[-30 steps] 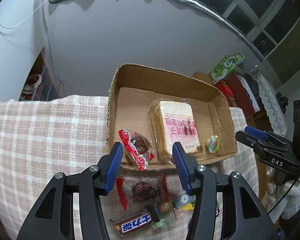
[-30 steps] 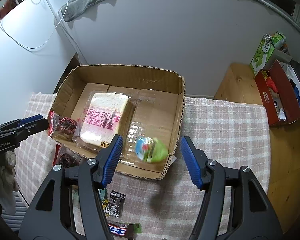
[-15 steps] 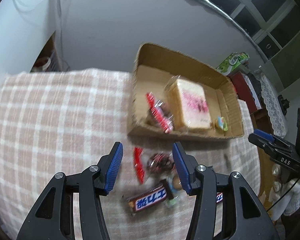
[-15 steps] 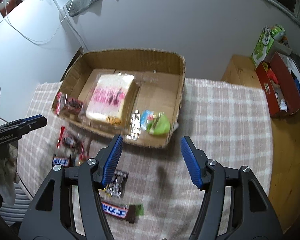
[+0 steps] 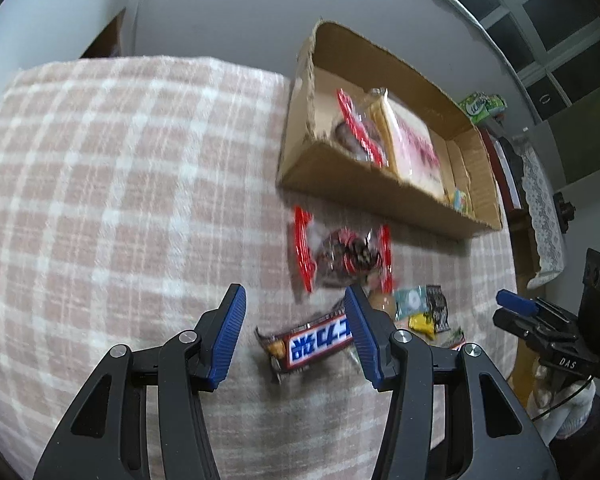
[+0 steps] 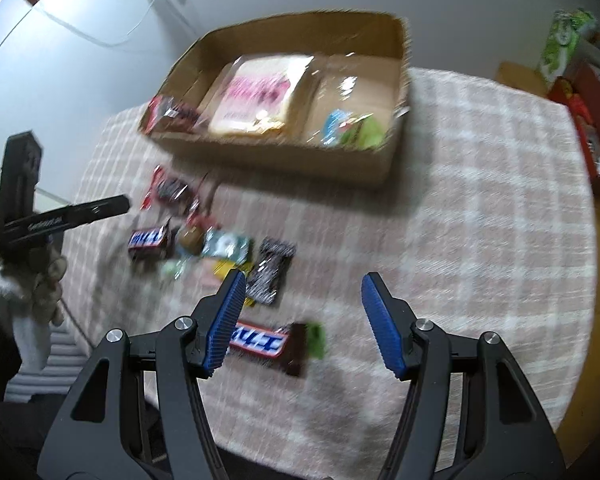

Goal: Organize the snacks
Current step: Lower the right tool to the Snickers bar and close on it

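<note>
Left gripper fingers apart, empty, hovering over a Snickers bar on the plaid-covered table. Right gripper fingers also apart, empty, above a second Snickers bar at lower centre. Cardboard box in upper centre holds wrapped bread and a green candy (motion blur). Loose snacks lie in front of the box.

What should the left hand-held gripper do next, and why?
Probably lower the left hand-held gripper onto the Snickers bar and close. Its jaws are open and empty, the bar lies on the checked cloth just between them, and the cardboard box already holds other snacks.
</note>
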`<state>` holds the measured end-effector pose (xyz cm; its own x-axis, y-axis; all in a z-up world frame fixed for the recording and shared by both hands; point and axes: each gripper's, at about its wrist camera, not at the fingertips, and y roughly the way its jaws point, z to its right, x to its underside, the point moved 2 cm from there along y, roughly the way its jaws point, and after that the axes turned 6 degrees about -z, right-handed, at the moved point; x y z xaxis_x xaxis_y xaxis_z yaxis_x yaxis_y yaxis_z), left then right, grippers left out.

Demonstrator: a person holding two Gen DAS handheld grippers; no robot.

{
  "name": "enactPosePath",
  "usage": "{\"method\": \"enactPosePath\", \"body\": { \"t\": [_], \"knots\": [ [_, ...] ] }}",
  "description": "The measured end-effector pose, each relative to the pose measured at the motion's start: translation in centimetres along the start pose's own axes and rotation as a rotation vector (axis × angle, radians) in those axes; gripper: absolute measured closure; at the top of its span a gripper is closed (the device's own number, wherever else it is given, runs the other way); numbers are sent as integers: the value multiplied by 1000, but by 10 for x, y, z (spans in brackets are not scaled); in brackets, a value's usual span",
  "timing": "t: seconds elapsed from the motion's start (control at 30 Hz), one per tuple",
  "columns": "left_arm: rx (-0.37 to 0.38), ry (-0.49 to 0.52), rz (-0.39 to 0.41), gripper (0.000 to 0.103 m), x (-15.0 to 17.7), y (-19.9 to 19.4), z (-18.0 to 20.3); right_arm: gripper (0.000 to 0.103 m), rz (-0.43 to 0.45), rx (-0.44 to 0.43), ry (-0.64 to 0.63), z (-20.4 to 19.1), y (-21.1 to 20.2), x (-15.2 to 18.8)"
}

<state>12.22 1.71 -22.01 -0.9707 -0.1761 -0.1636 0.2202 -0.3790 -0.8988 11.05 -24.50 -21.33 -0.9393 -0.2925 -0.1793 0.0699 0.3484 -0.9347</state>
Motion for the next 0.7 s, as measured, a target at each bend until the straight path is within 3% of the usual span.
{"method": "enactPosePath", "body": {
  "t": [0.4, 0.7],
  "knots": [
    [64, -10, -61, 53, 10, 13, -11, 40, -105, -74, -44, -20, 37, 6],
    [54, 62, -104, 53, 30, 16, 3, 40, -157, -88, -58, -20, 43, 23]
  ]
}}
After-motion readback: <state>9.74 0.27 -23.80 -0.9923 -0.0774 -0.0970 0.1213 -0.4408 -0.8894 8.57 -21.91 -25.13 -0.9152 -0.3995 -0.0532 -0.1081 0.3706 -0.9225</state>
